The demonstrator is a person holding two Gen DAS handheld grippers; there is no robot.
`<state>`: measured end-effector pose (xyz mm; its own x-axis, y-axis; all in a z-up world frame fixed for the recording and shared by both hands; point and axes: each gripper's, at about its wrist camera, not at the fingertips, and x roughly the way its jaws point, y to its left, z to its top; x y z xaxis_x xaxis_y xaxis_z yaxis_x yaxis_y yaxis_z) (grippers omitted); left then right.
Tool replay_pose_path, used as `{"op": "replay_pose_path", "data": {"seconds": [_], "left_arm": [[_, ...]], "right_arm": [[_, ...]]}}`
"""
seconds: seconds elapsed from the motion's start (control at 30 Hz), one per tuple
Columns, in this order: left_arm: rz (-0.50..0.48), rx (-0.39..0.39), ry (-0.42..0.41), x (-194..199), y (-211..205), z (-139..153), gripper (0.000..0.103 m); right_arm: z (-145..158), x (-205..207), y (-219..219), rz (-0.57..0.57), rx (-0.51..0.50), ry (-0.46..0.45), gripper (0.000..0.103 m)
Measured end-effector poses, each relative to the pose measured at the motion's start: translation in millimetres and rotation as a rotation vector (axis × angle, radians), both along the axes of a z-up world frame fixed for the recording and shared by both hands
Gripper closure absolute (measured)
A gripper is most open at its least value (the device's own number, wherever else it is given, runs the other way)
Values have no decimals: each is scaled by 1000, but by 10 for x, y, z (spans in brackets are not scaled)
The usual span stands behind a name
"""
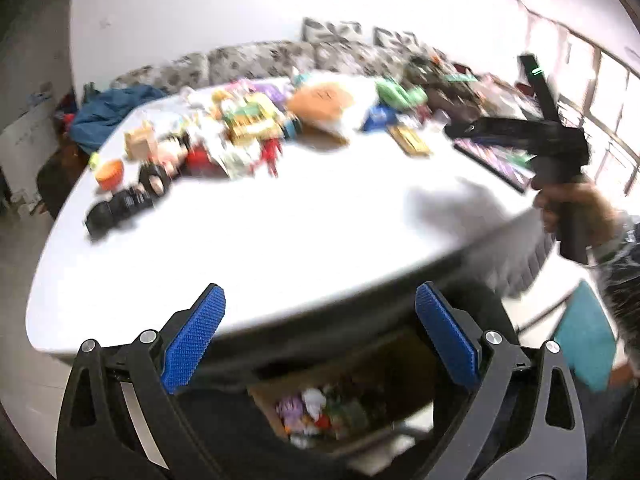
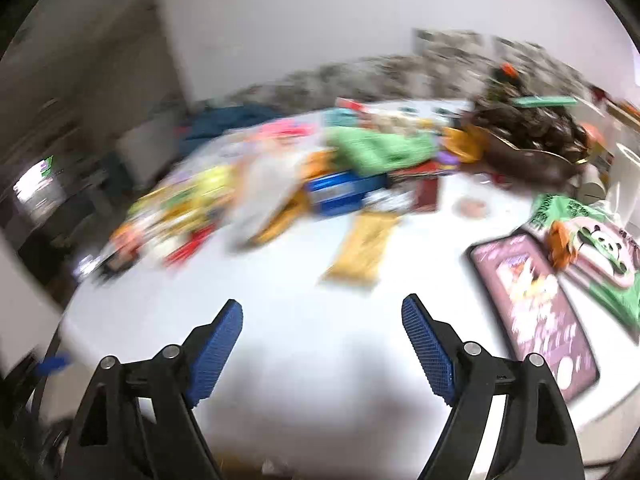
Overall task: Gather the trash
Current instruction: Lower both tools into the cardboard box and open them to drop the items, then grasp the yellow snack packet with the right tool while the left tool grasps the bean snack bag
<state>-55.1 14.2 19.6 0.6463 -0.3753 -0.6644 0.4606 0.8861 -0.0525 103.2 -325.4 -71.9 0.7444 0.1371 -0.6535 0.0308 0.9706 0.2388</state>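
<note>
Both views are motion-blurred. My left gripper (image 1: 320,304) is open and empty, above the near edge of a white table (image 1: 280,220). Under that edge stands a cardboard box (image 1: 340,400) with colourful trash inside. My right gripper (image 2: 322,320) is open and empty, over bare table top (image 2: 320,360). It also shows in the left wrist view (image 1: 460,130), held by a hand at the right; its jaws cannot be made out there. A yellow-gold wrapper (image 2: 362,248) lies flat ahead of the right gripper. A heap of packets and wrappers (image 1: 248,124) covers the far half of the table.
A pink-purple flat packet (image 2: 532,312) and a green panda bag (image 2: 592,240) lie at the right. A blue box (image 2: 344,192) and a dark brown heap (image 2: 532,140) sit further back. Black cylinders (image 1: 120,204) and an orange cup (image 1: 109,172) stand at the left. A patterned sofa (image 1: 256,60) runs behind.
</note>
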Motion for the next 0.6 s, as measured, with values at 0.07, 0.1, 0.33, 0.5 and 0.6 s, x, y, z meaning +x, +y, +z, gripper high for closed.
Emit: {"op": "replay_pose_path", "data": {"seconds": [0.07,0.1,0.33,0.5,0.6], "left_arm": [[33,-18,-3,130,-45,1,9],[40,-28,2,177,-46,27,9],[156,1,26,755,-106,5,9],[209,13,15,1416,-237,87,9],[207,74,20,1879,-418,99,9]], "right_arm": [[-103,350,-56,-35,18,60,23],[-138,483,-28,-45,7,88,23],[-309,634,275,42,-238,99,66],[-295,108,121,100,-67,17,66],[-210,-223,127,129,-15,-20,66]]}}
